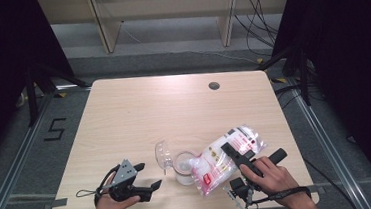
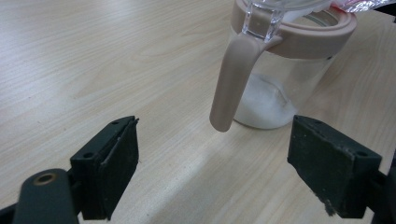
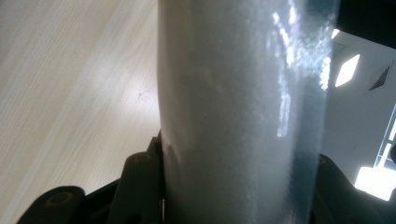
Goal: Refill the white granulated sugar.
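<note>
We see a person at a light wooden table (image 1: 138,108) with 2 handheld grippers. The right gripper (image 1: 233,153) is clamped on a clear plastic bag (image 1: 227,156) of white granules with red print, its 2 black jaws pressing the bag from either side. In the right gripper view the bag (image 3: 243,112) rises straight up between the jaws, bulging and glossy. From above, the bag lies tilted, its lower end leaning over the open mouth of a clear jar (image 1: 183,167) near the front edge of the table. We cannot tell from the high view whether the bag touches the jar's rim.

The jar (image 2: 285,79) has a beige collar around its mouth and a beige clasp (image 2: 231,79) hanging down its side from a clear hinge. A low heap of white granules (image 2: 264,105) sits at the bottom. Its clear lid (image 1: 163,154) stands flipped back, on the side away from the bag.

The left gripper (image 1: 146,178) rests low near the front edge, to the left of the jar, held in the person's left hand (image 1: 112,203). Its jaws stand wide apart with nothing between them; in the left gripper view they frame bare tabletop, with the jar just beyond them. The right hand (image 1: 272,175) wraps the right gripper's handle.
</note>
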{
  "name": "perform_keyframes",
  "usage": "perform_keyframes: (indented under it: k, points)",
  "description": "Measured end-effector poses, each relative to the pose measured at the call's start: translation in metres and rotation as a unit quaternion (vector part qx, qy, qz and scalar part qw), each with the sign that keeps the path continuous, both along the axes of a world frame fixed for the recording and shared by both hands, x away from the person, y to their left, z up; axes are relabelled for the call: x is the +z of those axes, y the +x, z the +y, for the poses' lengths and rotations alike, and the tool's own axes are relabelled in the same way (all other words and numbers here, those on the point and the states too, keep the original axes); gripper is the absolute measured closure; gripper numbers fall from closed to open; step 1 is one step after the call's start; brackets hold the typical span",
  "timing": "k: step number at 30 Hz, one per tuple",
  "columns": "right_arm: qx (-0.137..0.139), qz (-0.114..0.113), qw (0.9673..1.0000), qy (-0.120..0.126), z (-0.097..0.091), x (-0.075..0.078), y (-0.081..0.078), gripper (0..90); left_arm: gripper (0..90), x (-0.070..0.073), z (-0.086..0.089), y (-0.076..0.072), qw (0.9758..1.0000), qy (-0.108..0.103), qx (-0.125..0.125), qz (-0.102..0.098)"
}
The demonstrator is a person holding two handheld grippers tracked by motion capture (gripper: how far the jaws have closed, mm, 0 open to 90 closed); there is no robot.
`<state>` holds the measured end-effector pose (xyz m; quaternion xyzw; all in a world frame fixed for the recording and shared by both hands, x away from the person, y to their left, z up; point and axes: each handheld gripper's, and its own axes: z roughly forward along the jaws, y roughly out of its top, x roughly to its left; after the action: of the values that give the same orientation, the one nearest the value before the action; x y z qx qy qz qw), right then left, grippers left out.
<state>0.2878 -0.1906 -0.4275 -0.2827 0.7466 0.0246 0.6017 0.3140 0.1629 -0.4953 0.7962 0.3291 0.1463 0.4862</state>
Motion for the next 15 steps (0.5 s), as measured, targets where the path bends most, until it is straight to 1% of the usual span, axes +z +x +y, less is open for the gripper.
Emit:
perform_keyframes:
  k: [2, 3, 6, 9, 11, 12, 15]
  points:
    - [-0.001, -0.001, 1.0000, -0.002, 0.0000, 0.0002, -0.0002, 59.9, 16.1, 0.0002, 0.0000, -0.0002, 1.0000, 0.002, 0.001, 0.000]
    - [0.003, -0.003, 0.9999, -0.009, 0.0002, 0.0012, 0.0003, 59.9, 16.1, 0.0002, 0.0000, -0.0001, 1.0000, 0.002, 0.001, 0.000]
    - [-0.001, -0.001, 1.0000, -0.002, -0.0001, -0.0001, -0.0001, 60.1, 16.1, 0.0000, 0.0000, 0.0001, 1.0000, 0.000, 0.000, 0.000]
    - [-0.001, -0.001, 1.0000, -0.003, -0.0003, -0.0003, -0.0001, 60.3, 16.1, -0.0001, 0.0000, 0.0001, 1.0000, 0.000, 0.000, 0.000]
    - [-0.001, -0.002, 1.0000, -0.003, -0.0002, -0.0003, -0.0002, 60.3, 16.1, 0.0000, -0.0001, -0.0001, 1.0000, 0.001, 0.001, 0.000]
    - [0.004, -0.007, 0.9999, -0.013, 0.0003, 0.0010, 0.0003, 60.5, 16.1, 0.0001, 0.0000, 0.0000, 1.0000, 0.001, 0.001, 0.000]
    - [0.004, -0.008, 0.9999, -0.013, 0.0004, 0.0011, -0.0001, 60.6, 16.1, 0.0001, 0.0000, -0.0002, 1.0000, 0.002, 0.002, 0.000]
